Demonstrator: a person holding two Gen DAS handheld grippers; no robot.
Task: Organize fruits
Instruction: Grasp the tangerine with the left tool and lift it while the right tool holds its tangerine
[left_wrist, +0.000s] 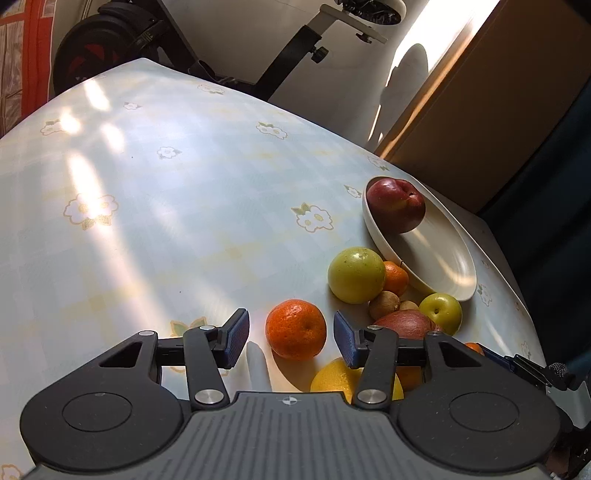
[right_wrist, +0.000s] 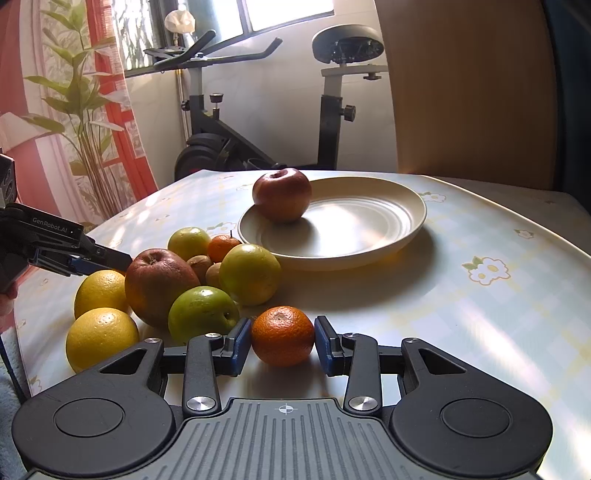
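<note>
Right wrist view shows the right gripper pinching a mandarin near the plate, which likely needs lifting onto it next, while the left gripper is spread.

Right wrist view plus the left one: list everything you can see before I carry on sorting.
plate: one, cream, far side of the table
red apples: two; one on the plate, one in the pile
green apples: three, yellow-green, in the pile
yellow citrus: two, pile's near end
mandarins: three, orange; in the pile, at each gripper
brown fruits: two, small, mid-pile
tablecloth: one, pale blue, floral
exercise bike: one, black and white, behind the table
left hand-held gripper: open
right hand-held gripper: pads close around a mandarin, contact unclear
</note>
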